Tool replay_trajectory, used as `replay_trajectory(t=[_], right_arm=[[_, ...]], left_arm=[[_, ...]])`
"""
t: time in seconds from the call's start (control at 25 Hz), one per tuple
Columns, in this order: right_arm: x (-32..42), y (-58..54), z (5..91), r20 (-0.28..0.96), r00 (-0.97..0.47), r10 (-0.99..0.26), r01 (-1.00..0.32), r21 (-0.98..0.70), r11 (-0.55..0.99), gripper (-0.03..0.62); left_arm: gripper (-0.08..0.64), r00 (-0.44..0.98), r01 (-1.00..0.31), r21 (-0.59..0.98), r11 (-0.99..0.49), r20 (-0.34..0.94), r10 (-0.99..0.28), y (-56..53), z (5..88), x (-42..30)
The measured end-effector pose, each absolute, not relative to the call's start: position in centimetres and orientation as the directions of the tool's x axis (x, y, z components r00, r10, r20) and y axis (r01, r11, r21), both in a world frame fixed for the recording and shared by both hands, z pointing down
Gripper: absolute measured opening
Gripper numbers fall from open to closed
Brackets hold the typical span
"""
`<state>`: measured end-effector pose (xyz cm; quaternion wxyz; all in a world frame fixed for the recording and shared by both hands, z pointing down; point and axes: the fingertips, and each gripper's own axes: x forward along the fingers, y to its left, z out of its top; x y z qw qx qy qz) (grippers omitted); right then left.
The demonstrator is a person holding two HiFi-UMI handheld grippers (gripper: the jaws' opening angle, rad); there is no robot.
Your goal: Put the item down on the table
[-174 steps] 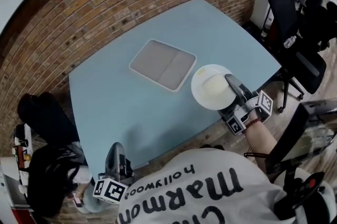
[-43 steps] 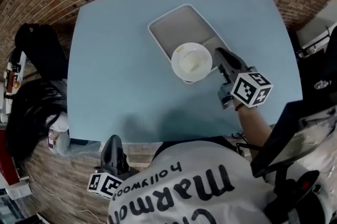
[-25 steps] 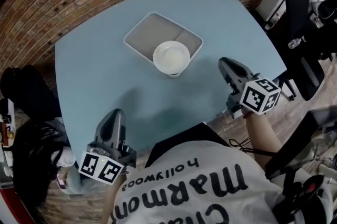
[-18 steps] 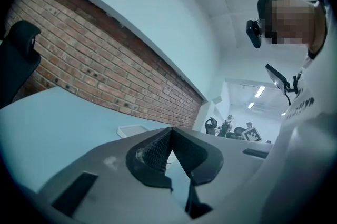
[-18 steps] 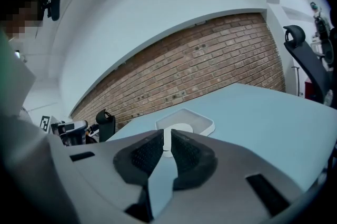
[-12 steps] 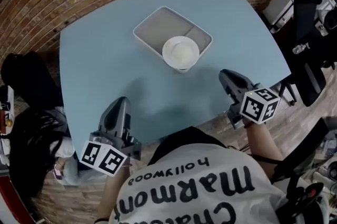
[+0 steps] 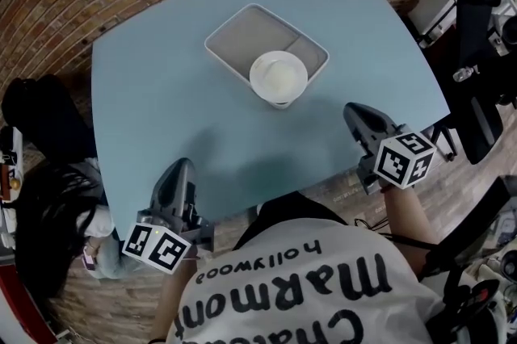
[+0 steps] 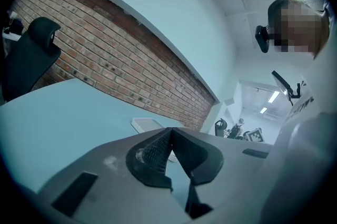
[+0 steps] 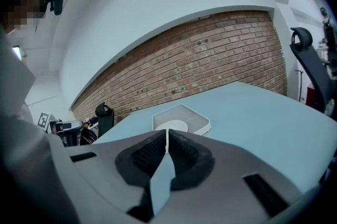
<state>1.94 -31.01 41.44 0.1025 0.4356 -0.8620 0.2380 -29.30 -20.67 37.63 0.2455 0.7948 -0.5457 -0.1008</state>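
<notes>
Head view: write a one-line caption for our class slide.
White plate on grey tray on blue table; left hand-held gripper and right hand-held gripper shut, empty, at the near edge.

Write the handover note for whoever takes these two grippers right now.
Left gripper: jaws together, nothing between them, held at the table's near edge, clear of everything.
Right gripper: jaws together, empty, above the near right part of the table, apart from the plate.
Things: the white plate rests on the near corner of the grey tray, which lies flat mid-table.
Done: the plate is set down and released.
Left: probably nothing. If the plate is meant to go on the bare tabletop rather than the tray, it needs one more pick and place.
</notes>
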Motion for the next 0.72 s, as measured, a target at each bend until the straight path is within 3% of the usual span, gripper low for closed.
replay_trajectory(t=[0.72], right_arm=[[1.7, -30.4, 41.4, 0.431, -0.557, -0.710, -0.829, -0.232, 0.509, 0.021]], left_arm=[[0.008, 0.406, -0.818, 0.492, -0.299, 0.124, -0.905, -20.0, 38.3, -30.2]])
